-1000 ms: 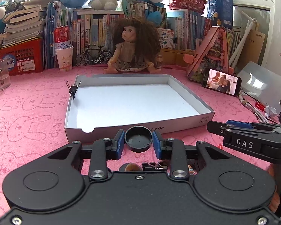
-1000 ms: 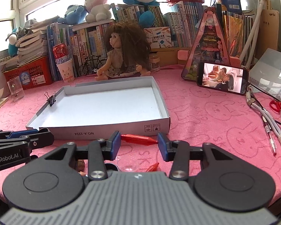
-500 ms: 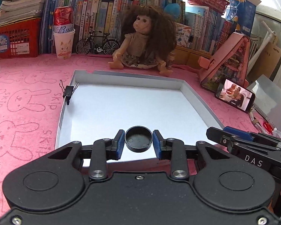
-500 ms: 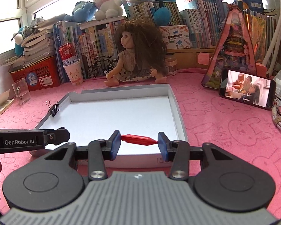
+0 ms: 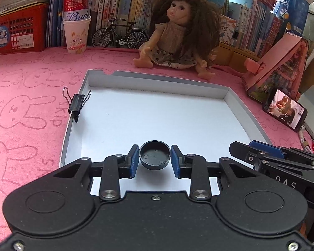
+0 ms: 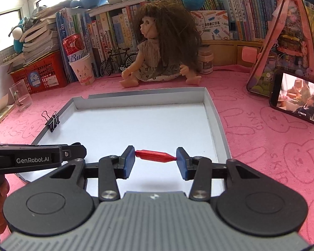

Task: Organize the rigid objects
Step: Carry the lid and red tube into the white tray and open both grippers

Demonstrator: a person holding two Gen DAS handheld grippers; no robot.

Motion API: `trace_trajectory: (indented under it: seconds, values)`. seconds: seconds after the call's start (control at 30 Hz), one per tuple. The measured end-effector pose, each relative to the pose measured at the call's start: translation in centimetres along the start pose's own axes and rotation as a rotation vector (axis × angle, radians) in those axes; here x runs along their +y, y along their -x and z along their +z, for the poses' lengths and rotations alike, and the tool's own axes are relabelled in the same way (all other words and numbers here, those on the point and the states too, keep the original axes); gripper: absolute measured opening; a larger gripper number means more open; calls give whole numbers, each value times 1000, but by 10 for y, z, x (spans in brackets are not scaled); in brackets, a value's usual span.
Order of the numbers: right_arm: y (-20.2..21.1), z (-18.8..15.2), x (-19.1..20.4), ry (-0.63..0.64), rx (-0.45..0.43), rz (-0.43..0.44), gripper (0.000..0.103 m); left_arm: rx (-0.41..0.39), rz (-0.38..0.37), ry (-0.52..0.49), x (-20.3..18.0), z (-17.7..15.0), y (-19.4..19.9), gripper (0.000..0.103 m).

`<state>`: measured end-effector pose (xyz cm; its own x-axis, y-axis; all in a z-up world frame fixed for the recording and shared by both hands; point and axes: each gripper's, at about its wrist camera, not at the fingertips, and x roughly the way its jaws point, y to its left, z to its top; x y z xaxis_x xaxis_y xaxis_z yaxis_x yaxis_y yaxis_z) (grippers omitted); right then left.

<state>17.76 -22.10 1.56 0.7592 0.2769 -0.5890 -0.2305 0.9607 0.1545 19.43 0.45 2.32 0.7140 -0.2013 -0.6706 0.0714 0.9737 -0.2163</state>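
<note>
Both claws loaded over white tray (image 5: 236, 102).
Left claw (image 5: 155, 158) grips black cap (image 5: 155, 155); right claw (image 6: 155, 161) grips red peg (image 6: 155, 156) endwise; binder clip (image 5: 77, 103) on rim, 10 o'clock.

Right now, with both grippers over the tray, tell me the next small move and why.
Probably lower both a little and open the fingers. The left gripper holds the black cap and the right gripper holds the red piece, both already above the white tray floor, whose visible part holds nothing yet. A low release should keep the cap from rolling.
</note>
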Motion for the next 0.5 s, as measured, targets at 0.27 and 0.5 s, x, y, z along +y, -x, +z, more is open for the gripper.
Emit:
trace_trajectory:
  seconds: [0.27, 0.5]
  values:
    - [-20, 4, -1, -5, 50, -4, 48, 16, 17, 4, 1, 1, -10, 30]
    - [-33, 11, 1, 42, 114, 5, 48, 37, 27, -21, -2, 14, -21, 30]
